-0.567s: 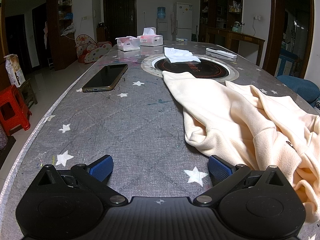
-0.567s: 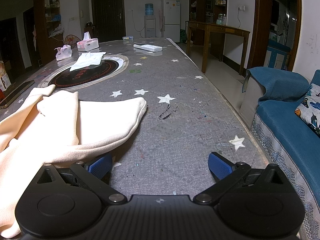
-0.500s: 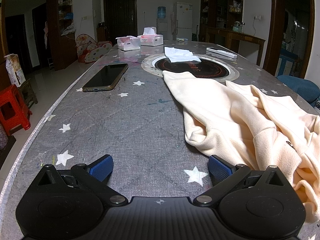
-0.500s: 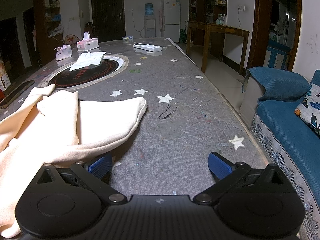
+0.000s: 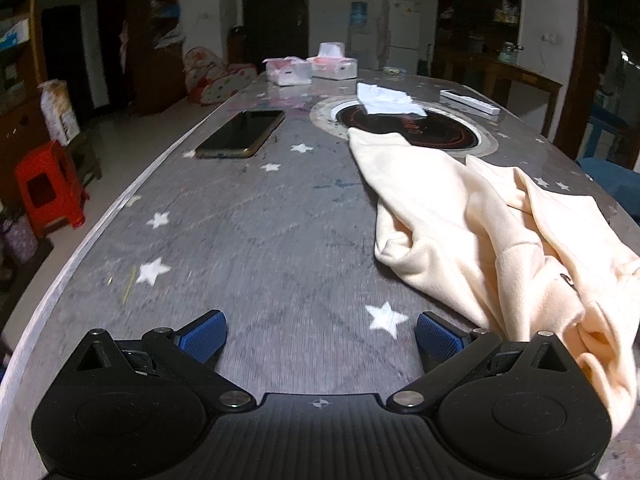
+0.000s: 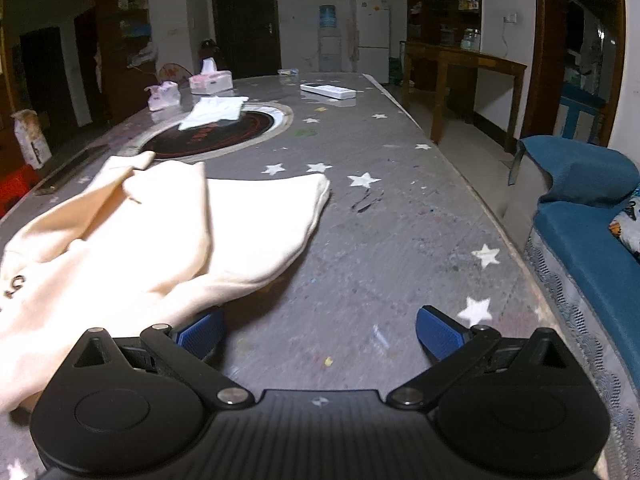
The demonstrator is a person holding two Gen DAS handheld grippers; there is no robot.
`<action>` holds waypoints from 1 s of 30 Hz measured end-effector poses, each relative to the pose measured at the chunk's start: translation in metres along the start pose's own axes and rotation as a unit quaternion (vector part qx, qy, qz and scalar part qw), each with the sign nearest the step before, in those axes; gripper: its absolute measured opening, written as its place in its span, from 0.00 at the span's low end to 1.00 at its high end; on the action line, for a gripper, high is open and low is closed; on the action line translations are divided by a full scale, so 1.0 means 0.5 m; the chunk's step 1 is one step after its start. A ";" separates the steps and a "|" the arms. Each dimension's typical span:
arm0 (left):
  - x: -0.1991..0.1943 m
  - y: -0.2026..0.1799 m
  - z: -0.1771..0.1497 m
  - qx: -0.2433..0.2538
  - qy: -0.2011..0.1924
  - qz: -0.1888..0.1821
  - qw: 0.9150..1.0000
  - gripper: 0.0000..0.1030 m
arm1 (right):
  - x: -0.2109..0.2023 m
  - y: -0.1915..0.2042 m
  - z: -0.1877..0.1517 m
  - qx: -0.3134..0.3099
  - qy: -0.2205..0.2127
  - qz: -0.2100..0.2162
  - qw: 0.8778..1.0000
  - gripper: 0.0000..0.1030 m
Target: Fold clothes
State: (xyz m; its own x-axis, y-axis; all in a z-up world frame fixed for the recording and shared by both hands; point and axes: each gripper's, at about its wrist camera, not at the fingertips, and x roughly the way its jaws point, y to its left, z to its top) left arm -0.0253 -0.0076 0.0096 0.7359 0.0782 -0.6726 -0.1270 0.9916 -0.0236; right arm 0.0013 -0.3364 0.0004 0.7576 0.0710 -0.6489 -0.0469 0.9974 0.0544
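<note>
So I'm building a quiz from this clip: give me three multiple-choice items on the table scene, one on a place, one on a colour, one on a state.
1. Where does the phone lie?
A. On the table, left of the garment
B. On the garment
C. On the red stool

2. What colour is the garment?
A. Blue
B. Cream
C. Black

3. How are the two hand-held grippers, left and right?
A. Both shut on cloth
B. Only one open
C. Both open, holding nothing

Key: 1 A, it rests on bare table; 2 B, pale cream fabric; 3 C, fingers spread wide.

Cream garment [image 5: 472, 224]: soft matt fleece cloth. Table [image 5: 256, 248]: grey, dull, scuffed. Phone [image 5: 242, 133] beyond garment: glossy glass. Gripper pads [image 6: 438, 334]: ribbed blue rubber
</note>
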 end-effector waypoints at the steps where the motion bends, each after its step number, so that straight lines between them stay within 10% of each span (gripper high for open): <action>1: -0.008 0.002 -0.001 -0.009 0.000 -0.002 1.000 1.00 | -0.007 -0.001 -0.004 0.003 -0.002 0.006 1.000 1.00; 30: -0.121 -0.064 -0.013 0.024 -0.019 0.007 1.000 1.00 | -0.129 0.079 -0.031 -0.049 -0.055 0.096 0.993 1.00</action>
State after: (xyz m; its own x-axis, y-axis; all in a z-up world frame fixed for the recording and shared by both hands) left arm -0.0702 -0.0450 0.0466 0.7591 0.0944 -0.6441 -0.1053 0.9942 0.0217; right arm -0.0594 -0.3016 0.0323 0.7948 0.2628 -0.5471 -0.2555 0.9625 0.0912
